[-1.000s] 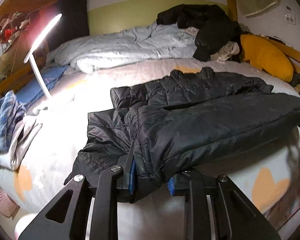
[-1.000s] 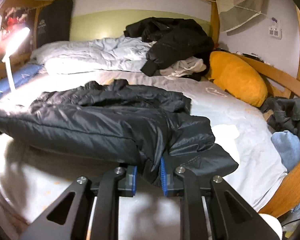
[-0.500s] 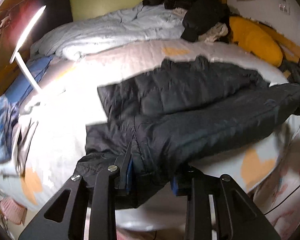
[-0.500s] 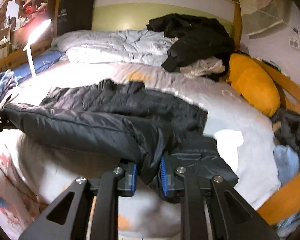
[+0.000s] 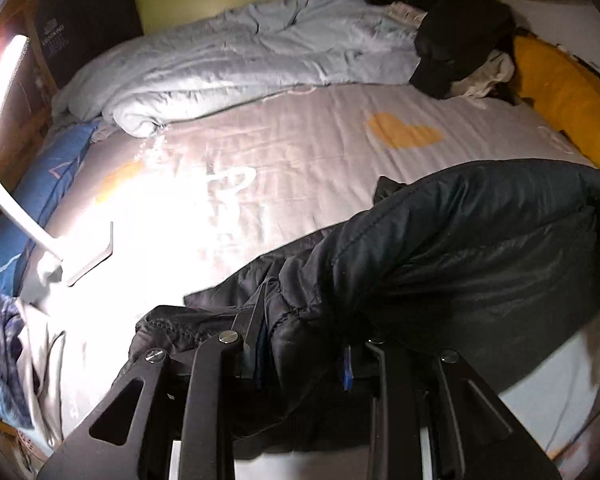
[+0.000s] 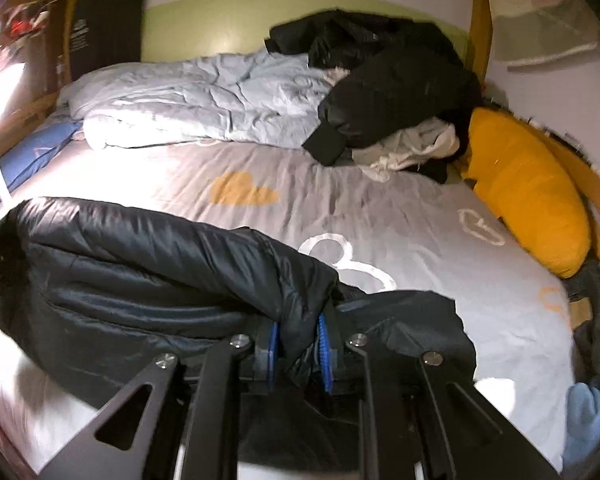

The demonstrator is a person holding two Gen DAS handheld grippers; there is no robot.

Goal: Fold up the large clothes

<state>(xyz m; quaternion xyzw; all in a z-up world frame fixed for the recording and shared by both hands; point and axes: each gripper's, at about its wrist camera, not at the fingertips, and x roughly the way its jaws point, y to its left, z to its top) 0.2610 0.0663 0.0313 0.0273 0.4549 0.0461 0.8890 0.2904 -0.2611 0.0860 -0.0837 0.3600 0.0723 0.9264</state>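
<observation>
A black puffer jacket point(image 5: 460, 248) hangs stretched between my two grippers above the near part of the bed. My left gripper point(image 5: 304, 354) is shut on one bunched end of it, with dark fabric filling the gap between the blue pads. In the right wrist view the jacket point(image 6: 140, 272) runs off to the left as a thick folded roll. There my right gripper point(image 6: 298, 344) pinches its other end, its jaws closing tighter on the fabric. A loose flap point(image 6: 412, 320) lies on the sheet just right of that gripper.
The grey bed sheet point(image 5: 300, 152) with orange hearts stretches ahead. A crumpled light-blue duvet point(image 5: 240, 60) and a pile of dark clothes point(image 6: 388, 84) lie at the head end. An orange pillow point(image 6: 528, 196) lines the right side. A white lamp point(image 5: 16, 208) stands at the left.
Both grippers have carried the held edge of the jacket forward over the bed. The flat quilted half seen earlier is now hidden under the lifted fold, and more bare sheet shows ahead.
</observation>
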